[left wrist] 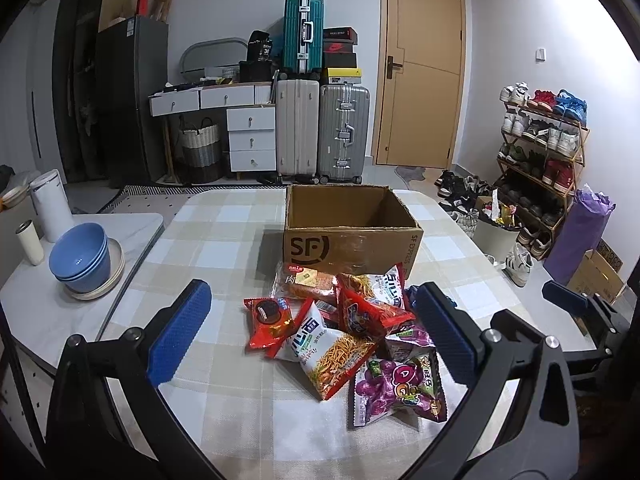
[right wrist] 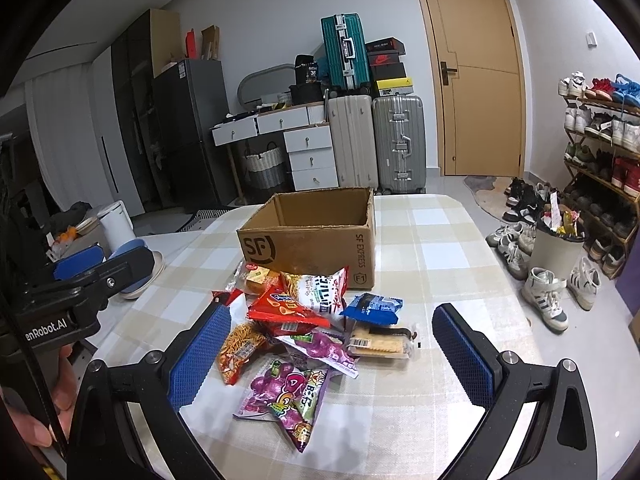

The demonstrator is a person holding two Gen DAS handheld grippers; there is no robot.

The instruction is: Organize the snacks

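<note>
Snacks (left wrist: pixel 340 332) all piled loose on worktop (left wrist: pixel 224 240), just at 6 o'clock of cardboard box (left wrist: pixel 348 236). Box looks empty, though its floor is partly hidden. Left gripper (left wrist: pixel 308 336) and right gripper (right wrist: pixel 332 354) hover, jaws wide apart, holding nothing. Sorting not started.

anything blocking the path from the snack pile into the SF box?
Nothing visible. The snack pile lies on the tablecloth right in front of the cardboard box, whose top is open and looks empty. Both tools, left and right, hover open over the pile.
</note>
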